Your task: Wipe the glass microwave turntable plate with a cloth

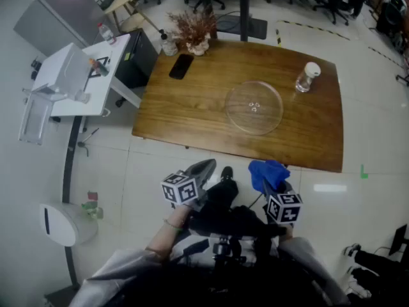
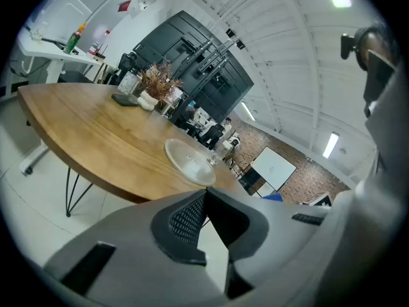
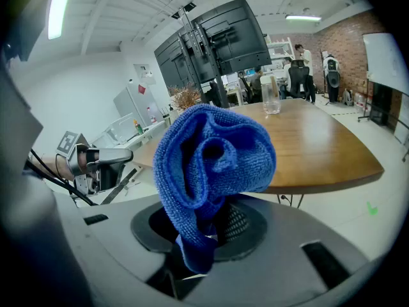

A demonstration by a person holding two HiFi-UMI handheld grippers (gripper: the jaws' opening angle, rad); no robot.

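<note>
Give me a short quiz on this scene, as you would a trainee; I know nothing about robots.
1. Which does the right gripper hold? A) a blue cloth B) a sponge C) nothing
2. True or false: the cloth already touches the glass turntable plate on the wooden table.
3. In one word, how do the left gripper's jaws stand?
Key: 1 A. 2 False: the plate lies on the table, and both grippers hover short of the table's near edge. 3 Shut, with nothing between them.
</note>
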